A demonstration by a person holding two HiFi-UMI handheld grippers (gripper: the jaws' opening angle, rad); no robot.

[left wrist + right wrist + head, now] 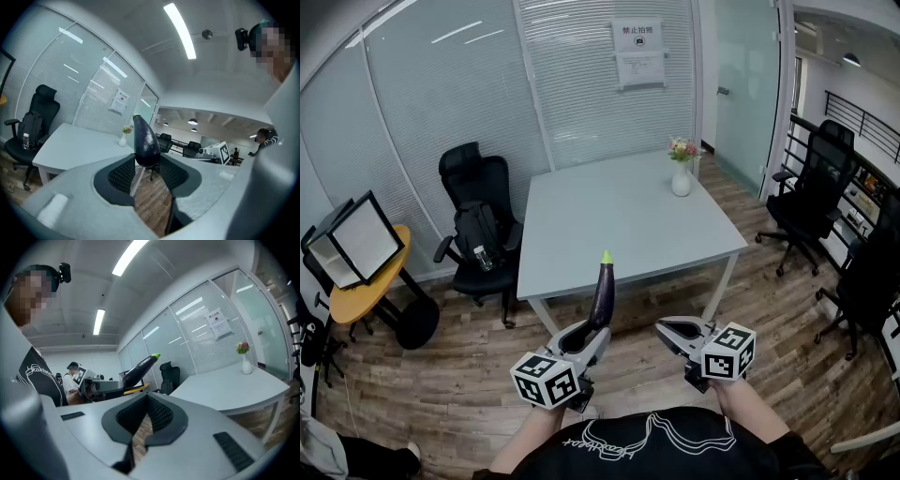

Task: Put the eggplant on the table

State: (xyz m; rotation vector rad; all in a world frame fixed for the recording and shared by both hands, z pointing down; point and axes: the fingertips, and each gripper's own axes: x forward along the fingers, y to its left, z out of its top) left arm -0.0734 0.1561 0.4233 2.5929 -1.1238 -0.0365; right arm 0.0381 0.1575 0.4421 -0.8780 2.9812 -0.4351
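Observation:
A dark purple eggplant point(602, 291) with a green tip stands upright in my left gripper point(592, 336), which is shut on its lower end. In the left gripper view the eggplant point(145, 140) sits pinched between the two black pads of the left gripper point(147, 161). My right gripper point(667, 328) hangs beside it to the right, shut and empty. In the right gripper view its pads point(159, 413) meet at the tips, and the eggplant point(138, 369) shows off to the left. The pale grey table point(619, 216) stands ahead of both grippers, beyond a strip of wooden floor.
A white vase of flowers point(681, 173) stands at the table's far right corner. A black office chair with a backpack point(478, 216) is at the table's left side. More black chairs point(811, 202) stand at the right. A round yellow side table point(370, 281) is far left.

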